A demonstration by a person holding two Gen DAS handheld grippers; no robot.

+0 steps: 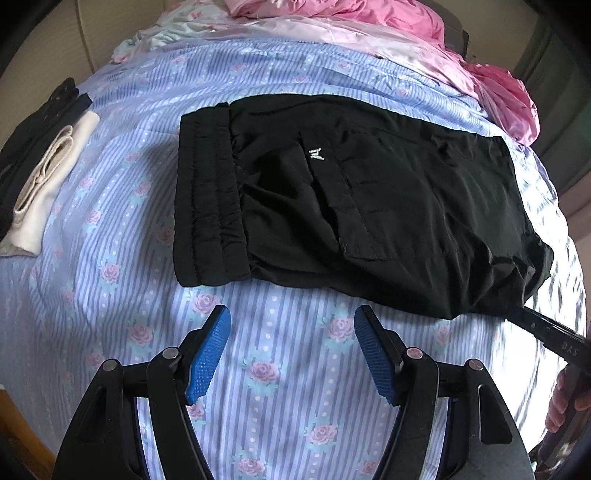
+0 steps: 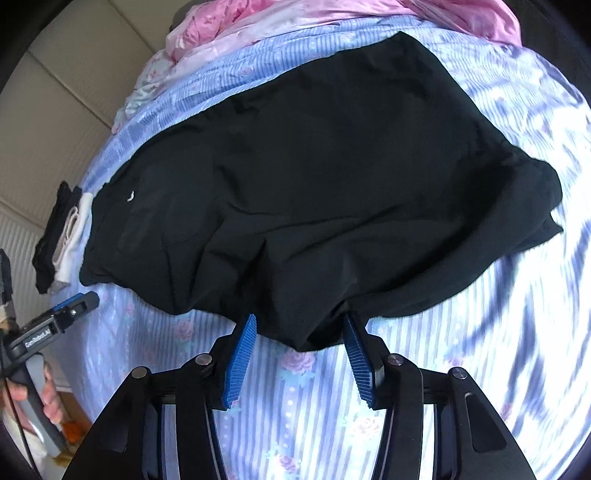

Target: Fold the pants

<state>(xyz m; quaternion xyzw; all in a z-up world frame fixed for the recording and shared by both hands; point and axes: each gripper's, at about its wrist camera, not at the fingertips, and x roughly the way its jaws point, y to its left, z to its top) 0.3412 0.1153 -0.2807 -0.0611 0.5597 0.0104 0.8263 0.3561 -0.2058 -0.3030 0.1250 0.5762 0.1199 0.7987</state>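
Observation:
Black pants (image 1: 351, 199) lie folded on the blue floral bedsheet (image 1: 280, 369), waistband to the left, a small white logo on top. They also fill the right wrist view (image 2: 314, 177). My left gripper (image 1: 291, 321) is open and empty, hovering just in front of the pants' near edge. My right gripper (image 2: 299, 325) is open, its fingertips at the pants' near edge with a fold of cloth hanging between the jaws. The right gripper shows in the left wrist view (image 1: 546, 328) at the pants' right corner. The left gripper shows in the right wrist view (image 2: 75, 301), apart from the pants.
A stack of folded black and cream clothes (image 1: 48, 170) lies at the bed's left edge. Pink bedding (image 1: 388, 22) is bunched at the far side. A beige padded wall (image 2: 55, 110) stands behind the bed.

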